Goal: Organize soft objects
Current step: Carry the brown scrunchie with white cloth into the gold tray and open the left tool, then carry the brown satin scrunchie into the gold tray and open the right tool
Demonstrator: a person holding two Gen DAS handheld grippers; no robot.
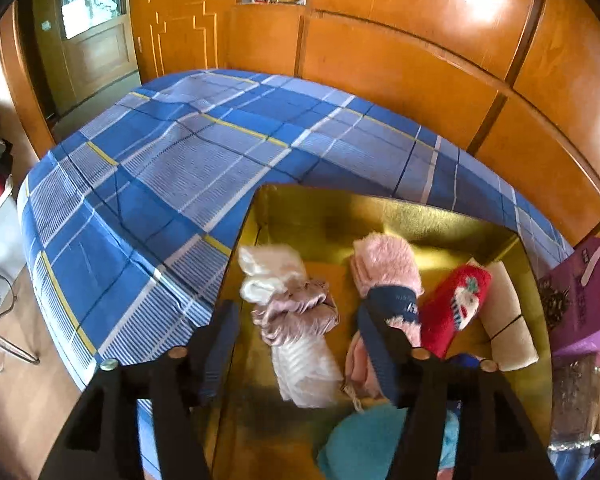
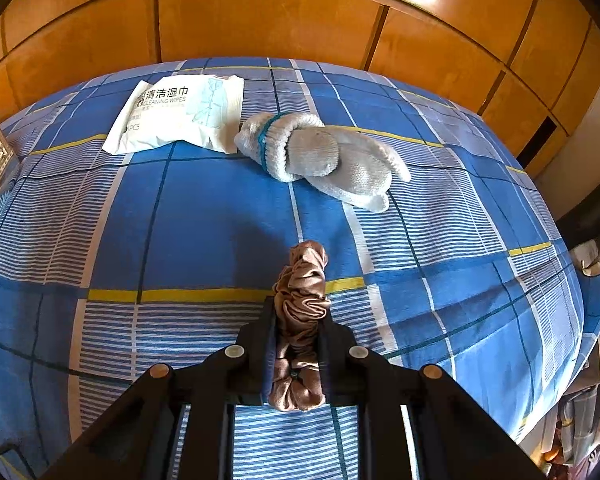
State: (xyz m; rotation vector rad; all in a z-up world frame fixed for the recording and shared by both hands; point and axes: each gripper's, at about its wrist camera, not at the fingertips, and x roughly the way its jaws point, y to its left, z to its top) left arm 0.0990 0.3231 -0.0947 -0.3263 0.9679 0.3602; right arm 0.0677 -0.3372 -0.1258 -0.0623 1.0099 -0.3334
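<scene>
right jaws clamp the brown scrunchie (image 2: 300, 320) lengthwise, pointing ahead — left jaws wide.

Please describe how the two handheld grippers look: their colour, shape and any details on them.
Both are matte black. The left gripper has two angular fingers with ribbed dark-blue pads and round wood-coloured and silver pins. The right gripper has the same black frame, blue pad edges and round tan and pale pins. No cables or sleeves are visible.

teal cloth (image 1: 364, 444) cut off below, tool-hidden
</scene>
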